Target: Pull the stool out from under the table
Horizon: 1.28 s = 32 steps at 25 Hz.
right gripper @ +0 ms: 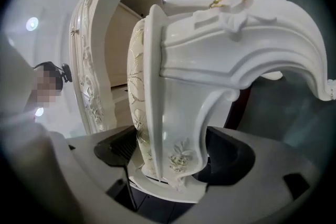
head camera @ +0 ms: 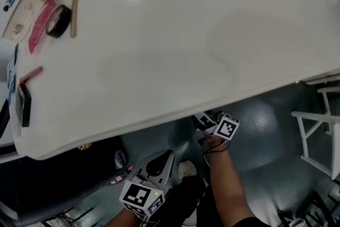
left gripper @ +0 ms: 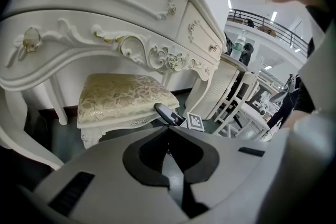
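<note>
Head view: I look steeply down on a broad white desk (head camera: pixel 175 45) whose top fills most of the frame. A roll of black tape (head camera: pixel 58 20) lies near its left end. Below the near edge is grey floor (head camera: pixel 265 130). My left tool (head camera: pixel 161 159) sits low in the frame, in front of the desk, marker cube toward me. My right tool (head camera: pixel 204 122) reaches in just under the desk's edge on a forearm (head camera: pixel 228 183). A white chair frame (head camera: pixel 313 130) stands at the right.

Left gripper view: the left tool's jaws are drawn together at the tips, with nothing between them. Beyond them the stool (left gripper: pixel 123 97), with its cream patterned cushion on a white carved base, stands under the desk, below the carved, gold-trimmed front. The right tool shows just beside the stool's near right corner.

Right gripper view: the scene appears turned on its side. The right tool's jaws stand wide apart around the stool's corner, which fills the gap between them: cushion edge, white rim and carved leg top. Both pads lie close to it. I cannot tell whether they press.
</note>
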### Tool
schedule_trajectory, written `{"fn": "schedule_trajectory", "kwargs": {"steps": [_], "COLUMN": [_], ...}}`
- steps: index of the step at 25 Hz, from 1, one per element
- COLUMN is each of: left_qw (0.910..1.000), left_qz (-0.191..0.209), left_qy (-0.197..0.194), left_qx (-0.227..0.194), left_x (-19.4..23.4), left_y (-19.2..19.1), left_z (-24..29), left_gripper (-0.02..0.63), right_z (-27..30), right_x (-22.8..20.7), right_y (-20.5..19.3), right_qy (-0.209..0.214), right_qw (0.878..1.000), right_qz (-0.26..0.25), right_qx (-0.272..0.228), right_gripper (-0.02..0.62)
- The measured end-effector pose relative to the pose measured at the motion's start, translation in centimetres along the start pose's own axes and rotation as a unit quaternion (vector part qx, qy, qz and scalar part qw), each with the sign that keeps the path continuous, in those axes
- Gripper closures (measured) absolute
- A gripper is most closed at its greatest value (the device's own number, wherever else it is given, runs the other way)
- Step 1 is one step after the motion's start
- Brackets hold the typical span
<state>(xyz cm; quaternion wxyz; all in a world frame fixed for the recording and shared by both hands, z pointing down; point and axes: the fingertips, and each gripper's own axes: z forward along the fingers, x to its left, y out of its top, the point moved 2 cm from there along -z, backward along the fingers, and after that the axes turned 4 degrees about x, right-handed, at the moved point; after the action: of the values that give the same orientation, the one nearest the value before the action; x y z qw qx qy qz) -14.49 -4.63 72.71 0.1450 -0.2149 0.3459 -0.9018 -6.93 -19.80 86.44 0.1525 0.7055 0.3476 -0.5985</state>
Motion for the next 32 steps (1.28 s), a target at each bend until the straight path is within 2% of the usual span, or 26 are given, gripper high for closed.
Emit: {"fn": "schedule_trajectory", "kwargs": {"steps": [6,12,23,29,32], "left_qw": [1.0,0.9999,0.9991,0.9977,0.9976], "left_qz": [-0.005,-0.009,0.02,0.049,0.051], "left_qy": [0.007,0.006,-0.024,-0.042,-0.046], "left_qx": [-0.003,0.002,0.028,0.021,0.013], "left_x": [0.0,-1.2,-9.1,-13.4,-14.8], "left_y": [0.4,0.4,0.5,1.6,1.8], "left_z": [-0.3,-1.0,-1.6,-1.5,-1.8], "left_gripper": [0.601,0.601,0.601,0.6,0.6], "right_z": [-0.7,-4.8,-18.5,-24.5,-27.6], "right_x": [0.2,1.3,4.4,6.1,6.8], "right_y": [-0.4,-2.0,-3.6,-4.5,-5.2], "right_qy": [-0.001,-0.017,-0.021,-0.021,-0.026], "right_qw": [1.0,1.0,0.997,0.994,0.993], "right_qz": [0.007,0.012,0.042,0.054,0.065], "right_qx": [0.006,0.009,0.054,0.096,0.098], "right_gripper": [0.184,0.186,0.184,0.184,0.184]}}
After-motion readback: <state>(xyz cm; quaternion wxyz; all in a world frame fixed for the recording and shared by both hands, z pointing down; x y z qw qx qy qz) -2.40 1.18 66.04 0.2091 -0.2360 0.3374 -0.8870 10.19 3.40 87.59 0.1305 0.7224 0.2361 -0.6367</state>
